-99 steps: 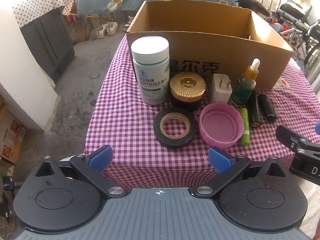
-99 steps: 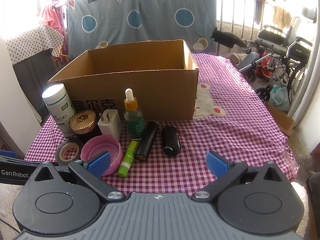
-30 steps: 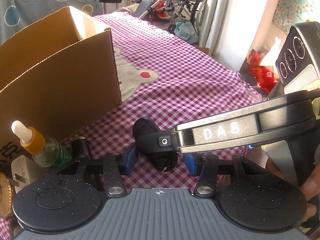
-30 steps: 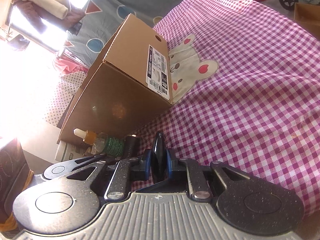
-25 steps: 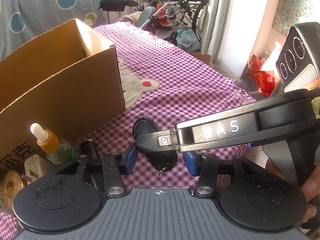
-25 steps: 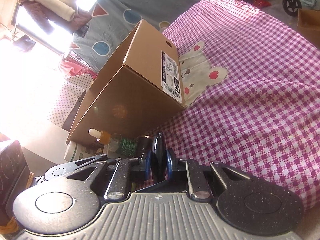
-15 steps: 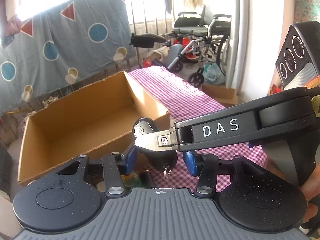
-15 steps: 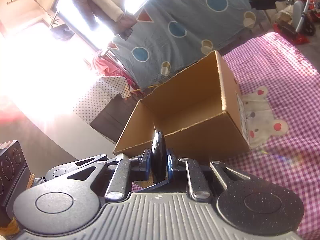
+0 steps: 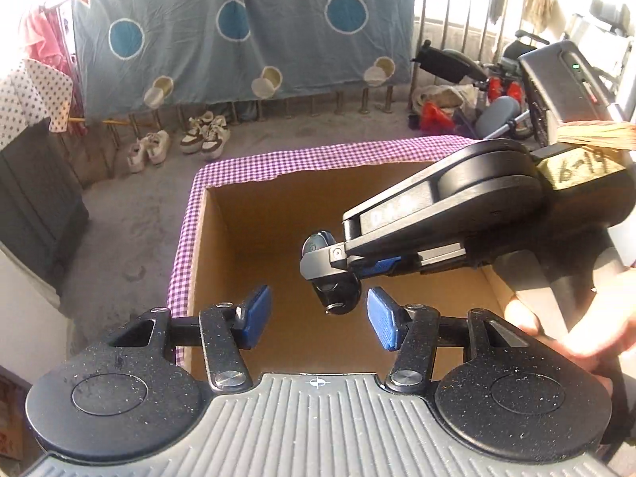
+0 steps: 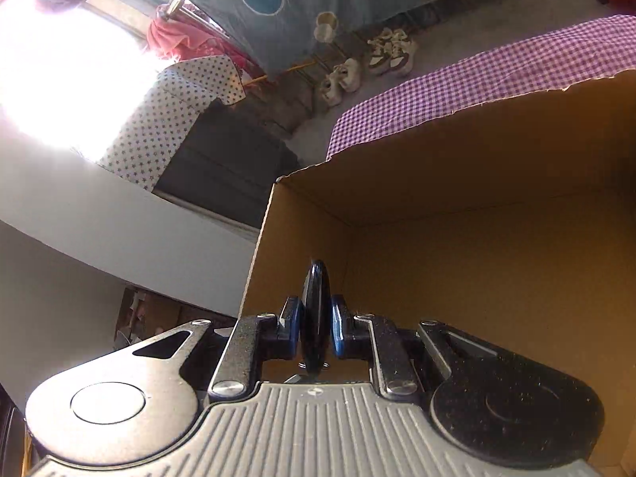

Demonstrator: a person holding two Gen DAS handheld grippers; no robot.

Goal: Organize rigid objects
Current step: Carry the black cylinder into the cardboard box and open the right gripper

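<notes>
My right gripper (image 10: 314, 328) is shut on a small black key fob (image 10: 315, 310), held edge-on between its blue pads. In the left wrist view the right gripper (image 9: 330, 262) reaches in from the right and holds the fob (image 9: 336, 296) above the inside of the open cardboard box (image 9: 246, 238). My left gripper (image 9: 320, 318) is open and empty, its blue pads on either side of the fob without touching it, over the box's near wall. The box interior (image 10: 497, 258) shows bare cardboard.
The box stands on a table with a purple checked cloth (image 9: 318, 155). Beyond it lie a concrete floor with several shoes (image 9: 179, 143), a blue sheet on a railing (image 9: 238, 31), a dark cabinet (image 10: 222, 171) and wheelchairs (image 9: 497, 91).
Both grippers rose from the table and moved over the open box. The right gripper kept the fob. The left gripper opened and let go of the fob.
</notes>
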